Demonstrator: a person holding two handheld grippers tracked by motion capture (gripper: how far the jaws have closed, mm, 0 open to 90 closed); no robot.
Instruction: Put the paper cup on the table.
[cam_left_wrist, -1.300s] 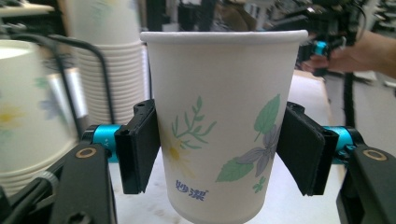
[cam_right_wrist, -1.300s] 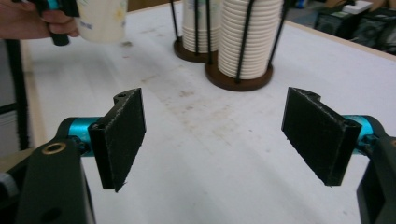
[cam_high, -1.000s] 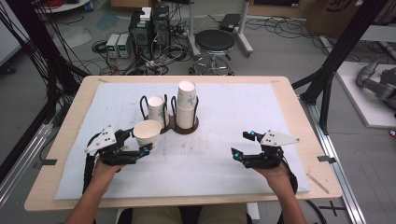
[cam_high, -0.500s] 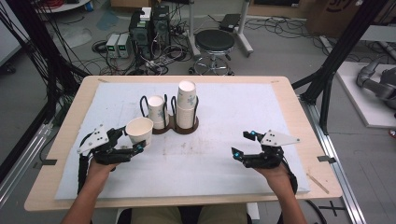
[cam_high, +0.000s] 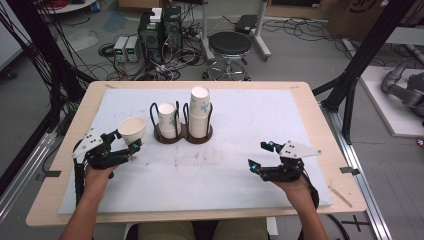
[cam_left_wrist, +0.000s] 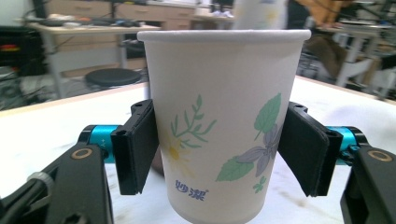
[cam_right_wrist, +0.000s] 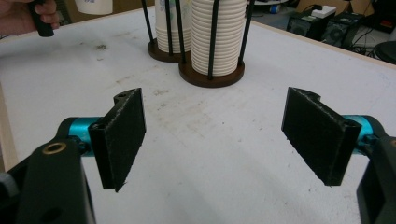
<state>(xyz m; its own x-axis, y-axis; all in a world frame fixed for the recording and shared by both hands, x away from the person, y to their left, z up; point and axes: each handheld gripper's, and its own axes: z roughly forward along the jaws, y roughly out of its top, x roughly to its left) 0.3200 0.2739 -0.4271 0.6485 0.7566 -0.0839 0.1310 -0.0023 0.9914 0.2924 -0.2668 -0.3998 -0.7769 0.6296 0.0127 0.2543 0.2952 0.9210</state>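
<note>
So the paper cup (cam_left_wrist: 224, 126) is the thing in play here: white, with a leafy flower print and some blue lettering near the bottom. It sits upright between the jaws of the left gripper (cam_high: 126, 145), which are closed in on its sides, one pad on each flank. In the high view the cup (cam_high: 132, 130) is at the left side of the table, just left of the cup holder, and from above its inside looks empty. Can't tell for sure whether its base is on the mat or slightly off it.

The cup holder (cam_high: 182, 134) is a dark double base with black wire uprights, sitting a bit left of centre, toward the far half of the table. Its left slot has a short stack of cups (cam_high: 167, 119), its right slot has a taller stack of cups (cam_high: 199, 111). The right gripper view shows the ribbed rims packed tight in the nearer stack (cam_right_wrist: 215, 35).

The right gripper (cam_high: 262, 156) is over at the near right, well apart from the holder, jaws spread wide with nothing between them, just the scuffed white mat (cam_high: 260, 120) underneath.
</note>
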